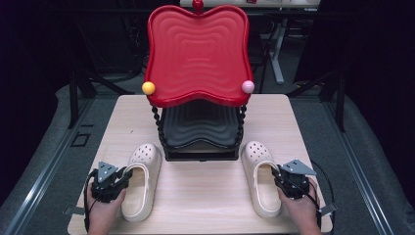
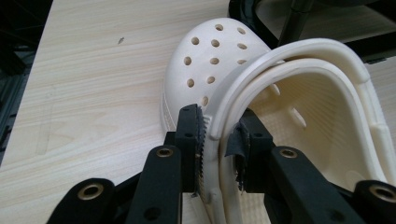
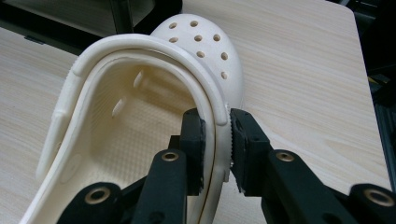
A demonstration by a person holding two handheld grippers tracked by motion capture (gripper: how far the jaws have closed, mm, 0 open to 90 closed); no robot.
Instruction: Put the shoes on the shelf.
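Clogs lay toes toward the surface's far edge: left cream perforated foam clog (image 1: 142, 180) near its left edge, right cream clog (image 1: 261, 177) near the right. Left gripper (image 1: 122, 177) jaws clamped the left clog's outer wall; right gripper (image 1: 277, 175) likewise, narrowly parted.

Dark room, grey floor (image 1: 44, 161), wooden table (image 1: 200, 196)

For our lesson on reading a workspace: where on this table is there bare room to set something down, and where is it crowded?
Free: the wood between the left clog and right clog, in front of the rack; also the table strips either side of the rack. Crowded: the near corners, where the left gripper and right gripper clamp the clogs' sides.
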